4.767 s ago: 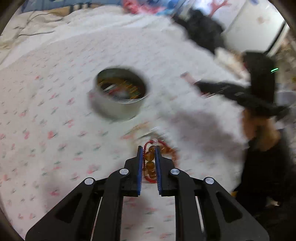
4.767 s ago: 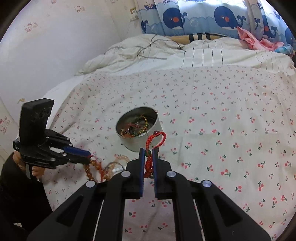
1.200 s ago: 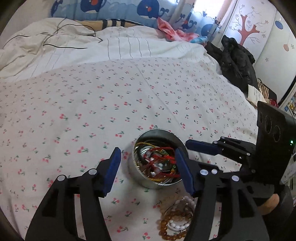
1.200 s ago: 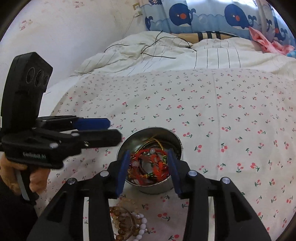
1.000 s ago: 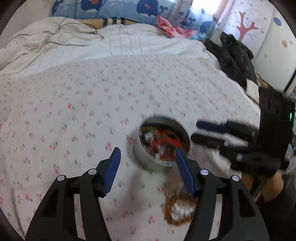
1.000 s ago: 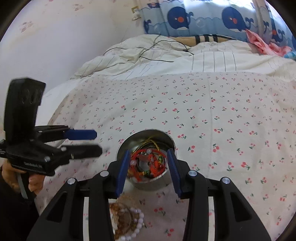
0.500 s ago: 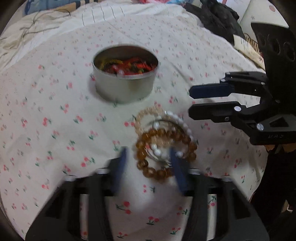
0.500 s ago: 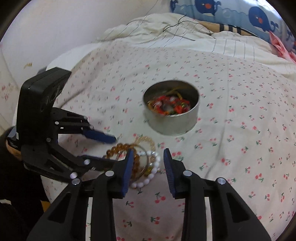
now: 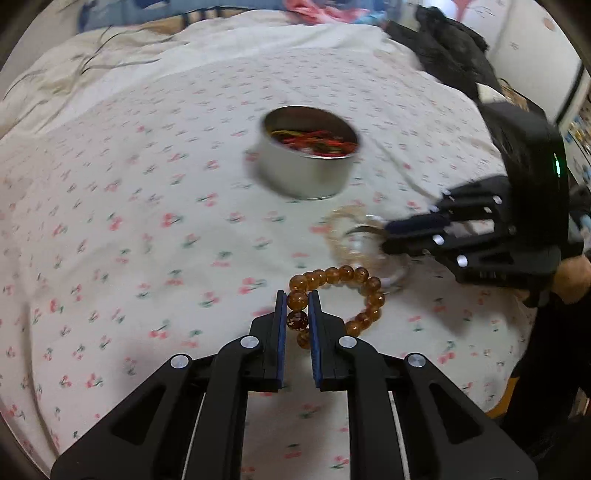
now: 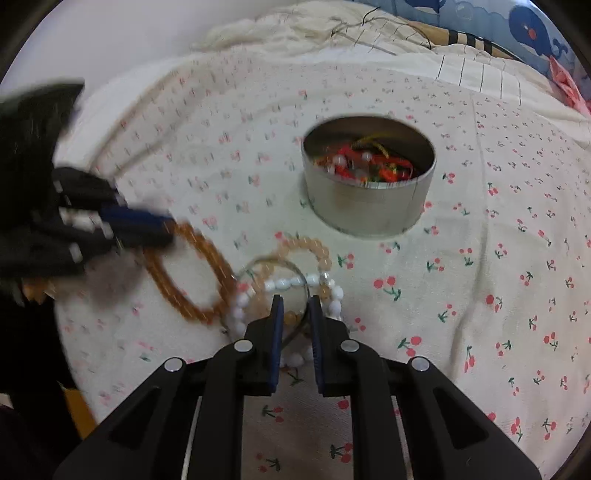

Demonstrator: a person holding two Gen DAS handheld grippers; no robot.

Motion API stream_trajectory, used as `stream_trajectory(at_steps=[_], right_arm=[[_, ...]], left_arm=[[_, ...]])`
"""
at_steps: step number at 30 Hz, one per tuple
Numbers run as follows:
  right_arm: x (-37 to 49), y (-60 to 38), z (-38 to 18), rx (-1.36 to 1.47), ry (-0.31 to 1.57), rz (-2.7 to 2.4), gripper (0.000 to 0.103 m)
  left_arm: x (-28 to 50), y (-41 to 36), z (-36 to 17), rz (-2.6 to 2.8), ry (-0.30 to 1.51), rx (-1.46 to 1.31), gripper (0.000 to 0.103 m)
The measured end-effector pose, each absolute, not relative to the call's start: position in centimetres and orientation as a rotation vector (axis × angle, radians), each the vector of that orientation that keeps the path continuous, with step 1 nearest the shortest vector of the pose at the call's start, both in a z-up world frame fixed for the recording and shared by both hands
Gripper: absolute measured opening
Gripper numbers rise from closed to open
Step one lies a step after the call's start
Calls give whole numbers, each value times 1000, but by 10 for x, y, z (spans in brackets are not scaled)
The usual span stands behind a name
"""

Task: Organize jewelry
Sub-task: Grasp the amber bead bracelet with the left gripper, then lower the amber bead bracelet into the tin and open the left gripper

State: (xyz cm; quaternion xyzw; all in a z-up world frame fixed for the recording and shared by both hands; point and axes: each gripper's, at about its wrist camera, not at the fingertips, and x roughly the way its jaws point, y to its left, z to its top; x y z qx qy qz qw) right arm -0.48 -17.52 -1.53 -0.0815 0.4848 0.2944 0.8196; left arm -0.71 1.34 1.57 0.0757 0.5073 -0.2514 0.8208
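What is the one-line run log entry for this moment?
left tongs: closing on amber bead bracelet | right tongs: closing over wire bangle

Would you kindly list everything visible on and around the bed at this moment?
Tin: one, silver, mid-bed, holding red and yellow cords.
Amber bead bracelet: one, on the sheet, between the closing left jaws.
Pale peach bead bracelet: one, nearest the tin.
White bead bracelet: one, overlapping the peach one.
Wire bangle: one, clear or silvery, among them; the closing right jaws straddle it.
Cherry-print sheet: one, white and red.
Whale-print pillow: blue, far end.
Left gripper: black, blue pads.
Right gripper: same.
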Motion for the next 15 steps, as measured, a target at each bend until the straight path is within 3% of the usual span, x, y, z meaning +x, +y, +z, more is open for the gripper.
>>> stream_trajectory(at_steps=[3, 7, 15], right_arm=[[-7, -168, -15, -217, 1011, 613, 14], [-13, -164, -7, -257, 978, 624, 4], [-18, -197, 34, -109, 850, 640, 4]], left_arm=[[-4, 18, 8, -506, 1103, 166, 10], [1, 14, -1, -494, 1128, 175, 10], [1, 7, 35, -552, 1021, 157, 10]])
